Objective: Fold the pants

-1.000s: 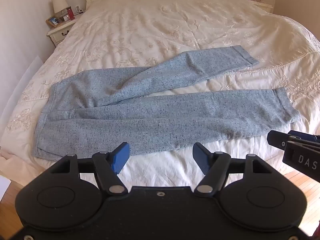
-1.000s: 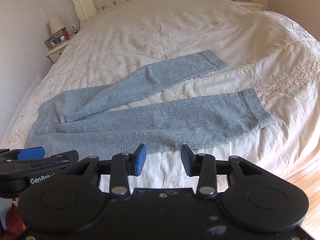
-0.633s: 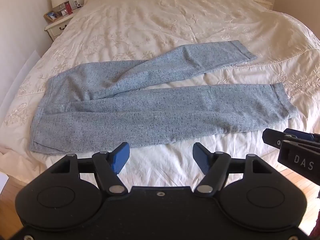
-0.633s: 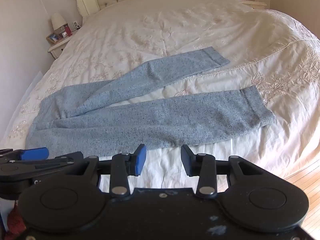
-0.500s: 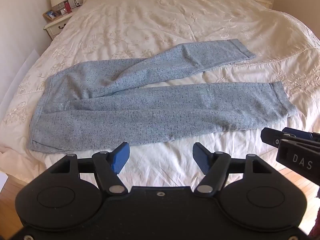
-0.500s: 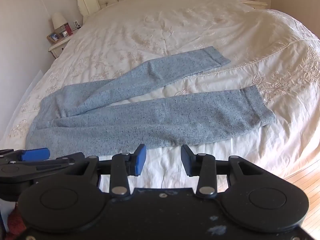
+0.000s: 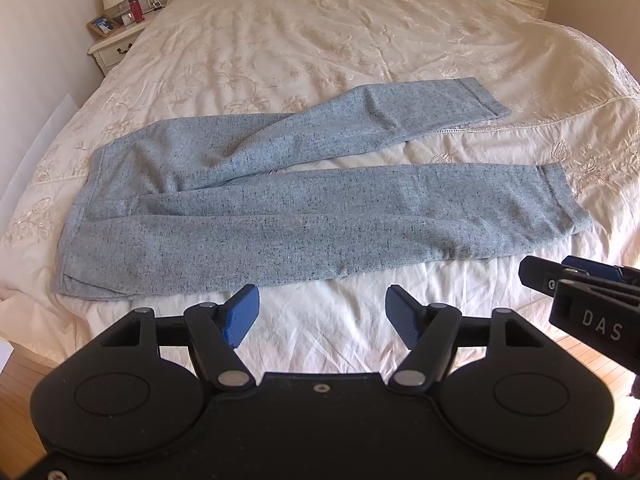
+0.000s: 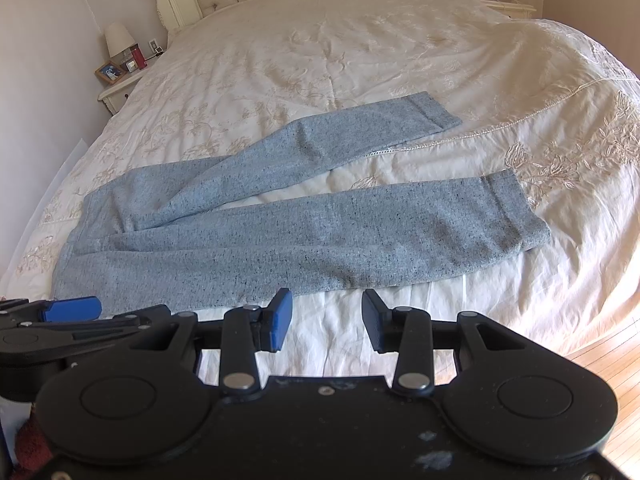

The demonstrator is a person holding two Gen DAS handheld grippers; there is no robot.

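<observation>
Pants (image 7: 304, 220): heathered blue-grey knit, flat, unfolded, legs splayed in V, near bed's (image 7: 360, 52) foot edge. Bedspread cream, embroidered. Left gripper (image 7: 322, 318), right gripper (image 8: 327, 322): jaws wide apart, empty.

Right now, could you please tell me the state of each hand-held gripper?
Left hand-held gripper: open, holding nothing.
Right hand-held gripper: open, holding nothing.

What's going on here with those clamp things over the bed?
A person holds two handheld grippers above the near edge of a bed. Grey-blue pants lie spread flat on the cream bedspread, legs apart, not yet folded. The left gripper and the right gripper are both open and empty, touching nothing.
</observation>
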